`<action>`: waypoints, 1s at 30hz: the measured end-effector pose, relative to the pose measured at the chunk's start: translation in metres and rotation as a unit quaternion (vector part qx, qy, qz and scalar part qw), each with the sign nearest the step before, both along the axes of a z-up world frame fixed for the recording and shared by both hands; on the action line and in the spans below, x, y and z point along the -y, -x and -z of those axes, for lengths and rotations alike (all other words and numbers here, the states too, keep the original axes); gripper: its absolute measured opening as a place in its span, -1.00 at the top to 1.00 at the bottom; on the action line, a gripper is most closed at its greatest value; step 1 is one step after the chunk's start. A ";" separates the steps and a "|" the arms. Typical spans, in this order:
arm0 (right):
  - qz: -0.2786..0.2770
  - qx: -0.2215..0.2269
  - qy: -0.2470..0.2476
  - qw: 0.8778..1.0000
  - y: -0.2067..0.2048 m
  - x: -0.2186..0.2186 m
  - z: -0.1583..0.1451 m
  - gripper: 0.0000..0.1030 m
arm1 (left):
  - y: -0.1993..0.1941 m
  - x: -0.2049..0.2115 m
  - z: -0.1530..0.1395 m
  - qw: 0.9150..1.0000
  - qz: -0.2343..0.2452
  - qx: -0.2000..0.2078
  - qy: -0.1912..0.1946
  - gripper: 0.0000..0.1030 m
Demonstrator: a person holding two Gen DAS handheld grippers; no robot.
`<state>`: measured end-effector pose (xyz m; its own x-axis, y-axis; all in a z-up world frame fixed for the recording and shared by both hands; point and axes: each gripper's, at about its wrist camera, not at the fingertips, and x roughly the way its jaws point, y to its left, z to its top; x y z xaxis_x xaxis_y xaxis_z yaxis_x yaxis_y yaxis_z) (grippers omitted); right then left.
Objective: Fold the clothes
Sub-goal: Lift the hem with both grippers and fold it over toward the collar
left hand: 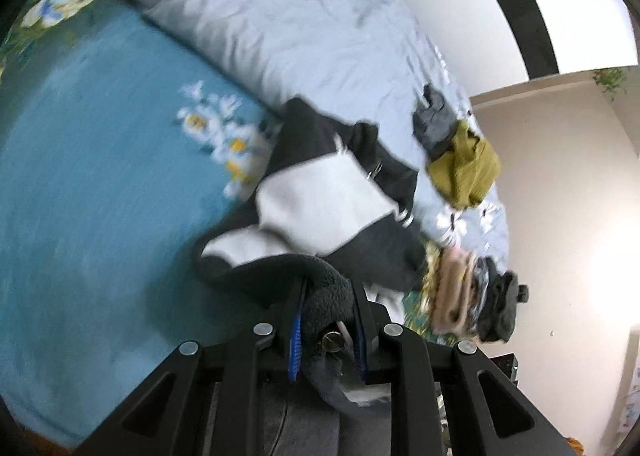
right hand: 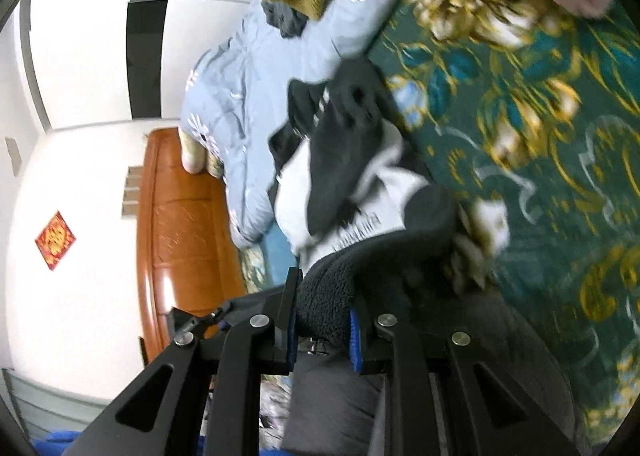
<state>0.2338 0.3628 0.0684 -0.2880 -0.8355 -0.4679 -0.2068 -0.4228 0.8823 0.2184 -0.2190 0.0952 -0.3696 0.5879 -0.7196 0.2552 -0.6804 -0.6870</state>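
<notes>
Two grips, one garment: we hold the black-and-white fleece jacket (left hand: 320,191) by a dark fleece edge in each hand.
Left gripper (left hand: 326,330): fingers (left hand: 295,340) pinched on a thick roll of dark fleece; a metal snap shows just behind the pinch.
Right gripper (right hand: 323,330): fingers (right hand: 354,340) likewise clamped on a fold of the same dark fleece, narrow gap, filled with cloth.
Where the jacket lies: it runs straight away from both sets of fingers, draped onto the bed, part on the teal floral bedspread (left hand: 100,195), its far end against the pale blue quilt (left hand: 304,27).
Long axis: from the held edge outward toward the quilt; white panels in the middle, dark sleeves bunched on top in the right wrist view.
Nearer hand: neither, we judge; both hold the near edge, so the coming move turns on keeping that edge taut between them.
Open room: the wide stretch of bare teal bedspread in the left wrist view looks the best ground for laying it flat.
Crowded side: a mustard knit garment (left hand: 464,171) and a grey garment (left hand: 434,127) on the quilt, and a stack of folded clothes (left hand: 476,304) near the bed edge.
Edges: wooden headboard (right hand: 180,223) and white wall beyond the quilt.
Sharpness: both views are smeared; fine folds cannot be read.
</notes>
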 end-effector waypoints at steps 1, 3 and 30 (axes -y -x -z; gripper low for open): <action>0.002 -0.002 0.003 1.000 0.011 0.001 -0.001 0.60 | 0.009 0.001 0.000 1.000 -0.002 -0.005 -0.003 0.59; 0.010 -0.009 0.008 1.000 0.034 0.001 -0.003 0.60 | 0.032 0.003 0.001 1.000 -0.006 -0.013 -0.012 0.59; 0.061 0.040 0.000 0.997 0.200 0.020 0.067 0.39 | 0.161 0.028 0.081 0.992 -0.074 -0.012 -0.098 -0.17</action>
<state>0.0338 0.3428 0.0017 -0.3499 -0.7967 -0.4927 -0.3263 -0.3893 0.8613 0.0576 -0.2472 0.0146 -0.4787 0.6533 -0.5866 0.3241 -0.4895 -0.8096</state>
